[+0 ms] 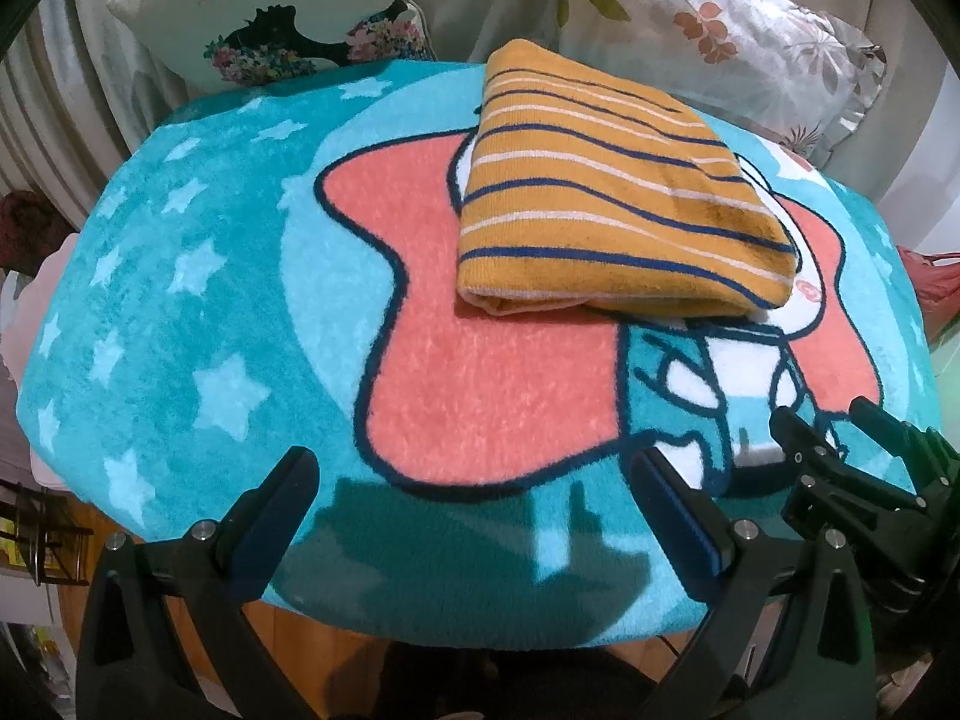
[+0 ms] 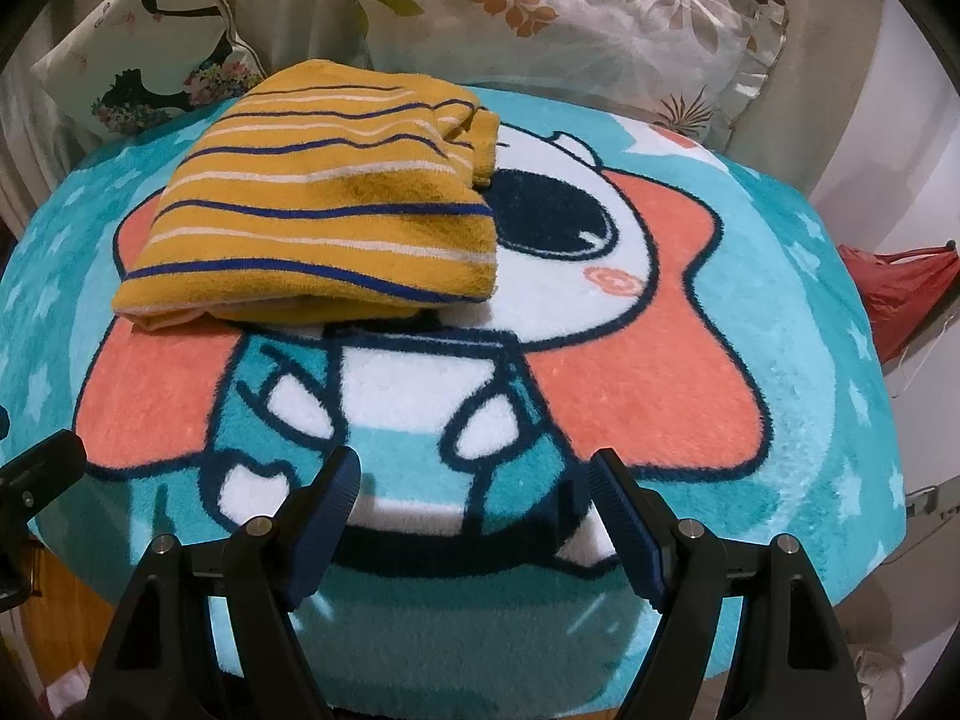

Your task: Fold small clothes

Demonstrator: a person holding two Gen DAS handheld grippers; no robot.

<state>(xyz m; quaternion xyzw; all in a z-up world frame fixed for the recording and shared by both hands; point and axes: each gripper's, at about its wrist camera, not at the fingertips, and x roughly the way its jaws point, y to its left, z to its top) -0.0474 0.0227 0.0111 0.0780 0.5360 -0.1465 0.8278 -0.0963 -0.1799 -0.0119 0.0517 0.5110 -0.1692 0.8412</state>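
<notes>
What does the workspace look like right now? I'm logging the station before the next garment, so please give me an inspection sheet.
Surface: round plush mat in teal, with a cartoon figure and a coral star.
Job's things: striped mustard garment, folded into a compact stack, lying on the far part of the mat.
Clutter: nothing seen on the mat besides the garment.
Grippers: left gripper open, empty, over the mat's near edge; right gripper open, empty, beside it.
Cables: nothing seen.
Surroundings: floral pillow and silhouette-print pillow behind the mat; red bag off its right side.
</notes>
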